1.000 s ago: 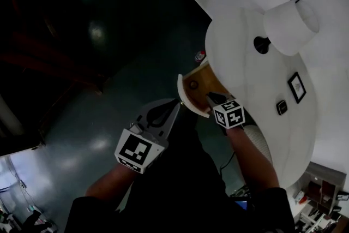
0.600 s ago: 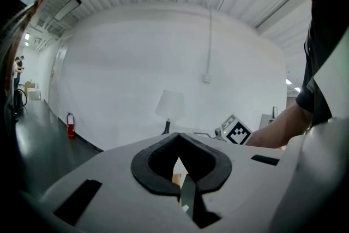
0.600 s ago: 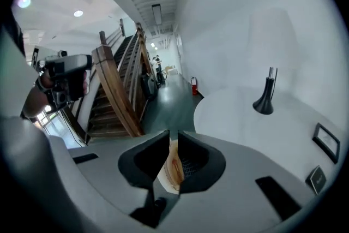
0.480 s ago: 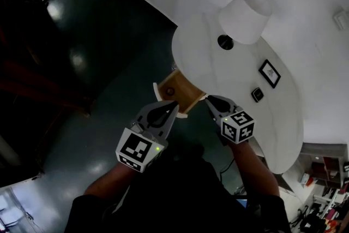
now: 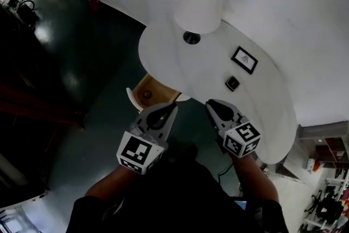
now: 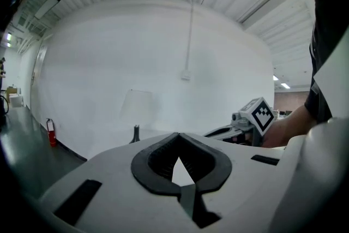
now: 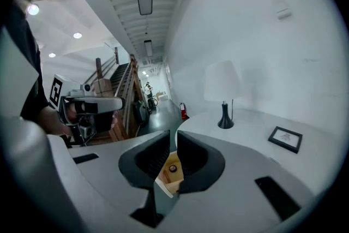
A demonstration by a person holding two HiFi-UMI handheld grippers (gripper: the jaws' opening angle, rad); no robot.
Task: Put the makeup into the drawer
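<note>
The head view alone showed the whole layout. A white curved desk (image 5: 262, 112) carried a lamp (image 5: 199, 7) near its far edge. A picture frame (image 5: 244, 59) and a small dark square object (image 5: 233, 83) sat closer to the person. A wooden-floored drawer (image 5: 159, 96) stood pulled out at the desk's near-left edge. A small round makeup container (image 5: 146, 94) lay inside it, close to its white front panel. The left gripper (image 5: 173, 108) and the right gripper (image 5: 210, 103) hung side by side just off the desk's near edge, over the dark floor (image 5: 82, 63), tips toward the desk.

The left gripper view showed its jaws meeting at the tips with nothing in them. Past them were only the white wall (image 6: 109, 63), the lamp and a fire extinguisher (image 6: 50, 131), and the drawer did not appear there. The right gripper view showed that gripper's jaws all but closed, a thin slit between them, gripping nothing. Through that slit the open drawer appeared, with the round container on its floor, well beyond the tips. A staircase (image 7: 117, 79) rose at the left of that view.

In the head view the container lay clear of both grippers, ahead and to the left of the left gripper's tip.
</note>
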